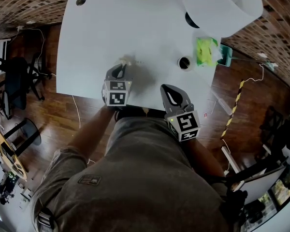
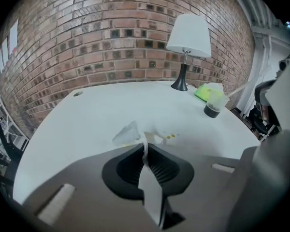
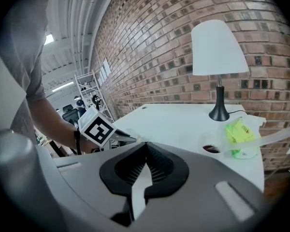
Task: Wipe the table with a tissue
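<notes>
Two grippers over one white table (image 1: 101, 28); one tissue (image 2: 128, 134), pinched.
Your left gripper (image 2: 145, 146) has its jaws pressed on the crumpled tissue, which sticks out just past the tips onto the tabletop. Your right gripper (image 3: 146, 145) sits to its right, nearer you, jaws pressed together on nothing. Ahead and right of both are one lamp (image 3: 217, 47), one cup (image 2: 212, 108) and one green packet (image 3: 237, 129). Only the left gripper view shows small yellow spots (image 2: 171, 137) just right of the tissue. Both gripper views show the lamp's black stem, which the head view hides under the shade. Only the head view shows both grippers together.
</notes>
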